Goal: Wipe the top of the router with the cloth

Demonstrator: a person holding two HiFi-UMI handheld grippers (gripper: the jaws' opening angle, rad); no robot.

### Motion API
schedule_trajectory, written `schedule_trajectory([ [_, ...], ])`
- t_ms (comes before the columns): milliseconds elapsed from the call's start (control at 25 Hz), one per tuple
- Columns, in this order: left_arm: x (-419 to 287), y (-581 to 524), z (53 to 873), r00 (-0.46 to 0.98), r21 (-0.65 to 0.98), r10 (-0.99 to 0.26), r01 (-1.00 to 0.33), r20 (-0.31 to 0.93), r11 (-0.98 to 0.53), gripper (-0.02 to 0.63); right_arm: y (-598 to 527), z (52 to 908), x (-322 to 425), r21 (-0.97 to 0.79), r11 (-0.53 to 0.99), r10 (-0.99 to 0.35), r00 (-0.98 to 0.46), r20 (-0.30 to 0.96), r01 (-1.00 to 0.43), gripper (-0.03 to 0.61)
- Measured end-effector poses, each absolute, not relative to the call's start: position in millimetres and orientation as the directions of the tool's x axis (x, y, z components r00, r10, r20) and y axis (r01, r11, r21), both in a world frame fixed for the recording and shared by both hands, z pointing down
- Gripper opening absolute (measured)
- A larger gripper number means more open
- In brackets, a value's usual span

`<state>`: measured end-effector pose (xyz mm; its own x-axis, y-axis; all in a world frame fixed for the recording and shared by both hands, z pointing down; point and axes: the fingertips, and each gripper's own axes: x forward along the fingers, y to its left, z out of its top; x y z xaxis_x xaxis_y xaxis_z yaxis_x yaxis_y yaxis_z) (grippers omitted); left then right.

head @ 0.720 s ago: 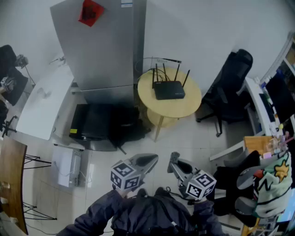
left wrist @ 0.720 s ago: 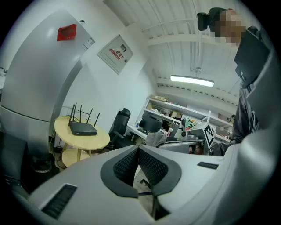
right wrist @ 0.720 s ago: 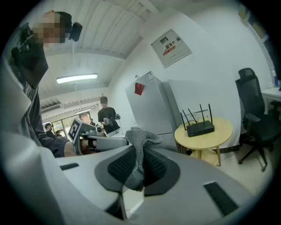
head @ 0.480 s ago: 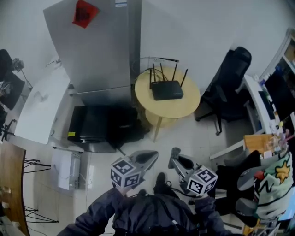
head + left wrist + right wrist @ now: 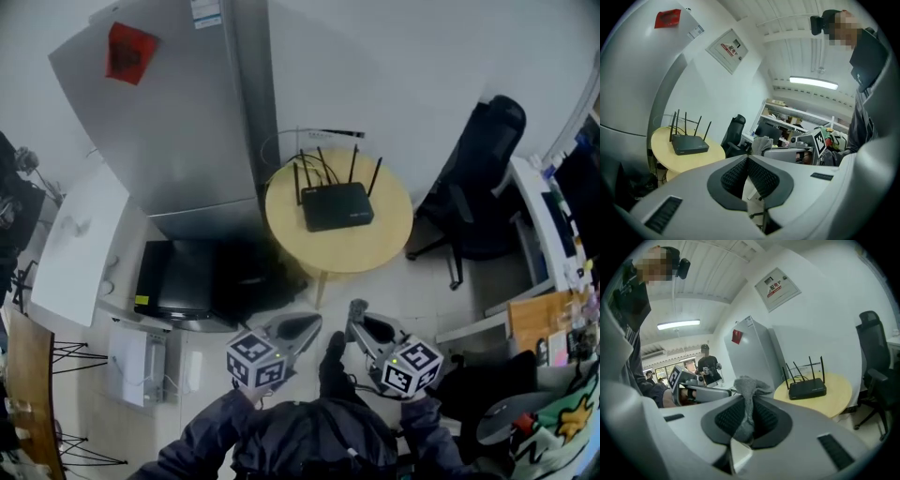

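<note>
Router (image 5: 336, 206): lying flat on the round yellow table (image 5: 375, 248), antennas rising along its far edge, well apart from both grippers. From the left, a tall grey fridge (image 5: 159, 122) is standing beside the table. The left gripper (image 5: 302, 326) is pointing forward, its jaws pressed together on nothing. The right gripper (image 5: 353, 319) is pinching the grey cloth (image 5: 749, 387), a tuft sticking out past the tips. A black chair (image 5: 473, 178) is sitting far right. The approach appears under way. Wiping well likely means laying the tuft flat on the lid and sweeping clear of the antennas.
</note>
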<state>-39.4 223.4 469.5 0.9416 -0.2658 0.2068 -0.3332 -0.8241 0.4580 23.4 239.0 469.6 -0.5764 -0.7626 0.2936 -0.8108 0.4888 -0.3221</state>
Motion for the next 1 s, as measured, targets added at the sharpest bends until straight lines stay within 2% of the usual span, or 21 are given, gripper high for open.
schedule_trajectory([
  [440, 62.7, 82.0, 479.6, 0.913, 0.474, -0.312, -0.404, 0.262, -0.783, -0.008, 98.1, 507.9, 133.5, -0.388, 0.48, -0.723, -0.605, 0.334, -0.787, 0.069],
  [800, 77.6, 4.8, 494.8, 0.895, 0.474, -0.332, -0.44, 0.297, -0.763, -0.008, 14.3, 551.2, 176.5, -0.394, 0.43, -0.715, -0.572, 0.401, -0.813, 0.069],
  [1000, 71.7, -29.3, 505.5, 0.899, 0.481, -0.314, -0.43, 0.305, -0.764, -0.008, -27.1, 587.6, 185.4, -0.379, 0.378, -0.699, -0.529, 0.481, -0.845, 0.069],
])
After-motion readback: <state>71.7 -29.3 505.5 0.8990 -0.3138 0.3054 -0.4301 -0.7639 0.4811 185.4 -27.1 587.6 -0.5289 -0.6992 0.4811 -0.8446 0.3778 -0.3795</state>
